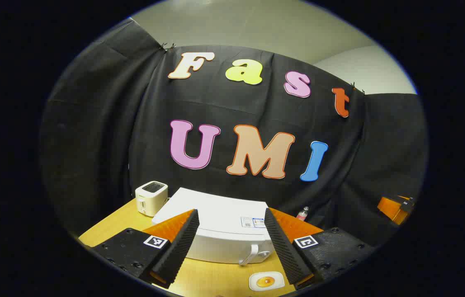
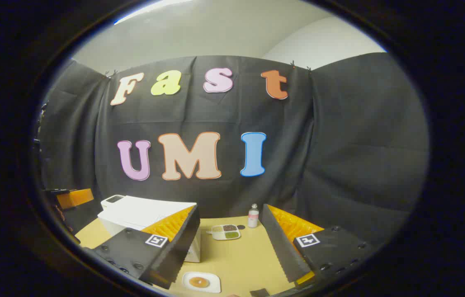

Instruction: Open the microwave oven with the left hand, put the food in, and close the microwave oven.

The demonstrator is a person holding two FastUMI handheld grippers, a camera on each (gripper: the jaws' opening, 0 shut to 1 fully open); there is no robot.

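Note:
A white microwave oven stands on the yellow table, door shut, its white handle at the front right. In the right gripper view the microwave oven sits at the left. The food, a small white plate with a round orange piece, lies on the table in front of the oven; the plate shows near the bottom of the right gripper view too. My left gripper is open, held above and before the oven. My right gripper is open over the table, holding nothing.
A cream toaster stands left of the oven. A small bottle and a divided dish with dark and green fillings rest at the back of the table. The other gripper appears at the far left.

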